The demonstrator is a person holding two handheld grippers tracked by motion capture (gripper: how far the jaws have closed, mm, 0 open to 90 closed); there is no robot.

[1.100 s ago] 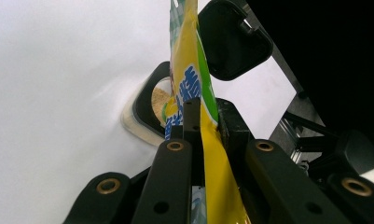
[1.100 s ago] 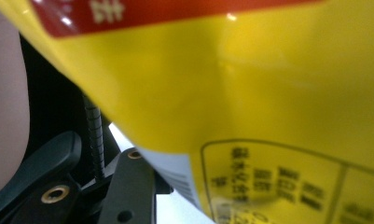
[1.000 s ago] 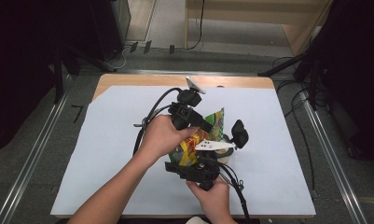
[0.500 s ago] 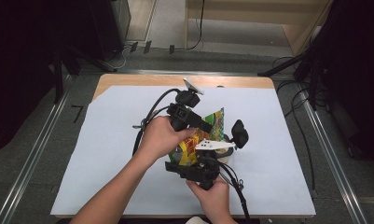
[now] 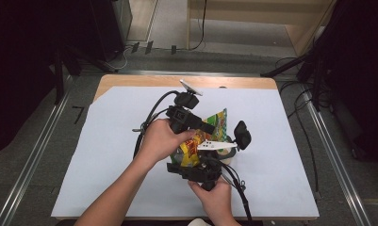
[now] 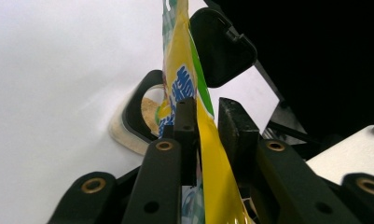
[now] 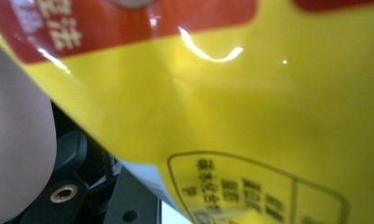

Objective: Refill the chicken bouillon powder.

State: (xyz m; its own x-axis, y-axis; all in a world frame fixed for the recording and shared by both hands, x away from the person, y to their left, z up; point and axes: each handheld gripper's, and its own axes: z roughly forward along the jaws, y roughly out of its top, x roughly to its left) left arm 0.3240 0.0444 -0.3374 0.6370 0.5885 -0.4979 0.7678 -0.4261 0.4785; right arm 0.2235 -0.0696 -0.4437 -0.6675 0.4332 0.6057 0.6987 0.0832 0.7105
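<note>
L gripper (image 6: pixel 203 126) is clamped on the yellow snack bag (image 6: pixel 184 84), held upright over the middle of the white-covered table (image 5: pixel 106 155), nearer its front edge. R gripper (image 5: pixel 196 170) sits right under the bag; can't tell its jaw state, since its view is blocked by bag print. Black-rimmed dish (image 6: pixel 140 112) with beige crumbs lies just behind the bag.

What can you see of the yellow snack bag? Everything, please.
The snack bag is a glossy, flexible plastic pouch, mostly yellow with green edges, a red band and printed blue and black characters. It is held up off the white table cover, standing on edge between both hands. The left tongs clamp its thin edge between their black jaws. The right tongs sit right against its yellow face; their grip cannot be told. Below it lies a black-rimmed container with tan contents. Whether the bag is open is not visible.
</note>
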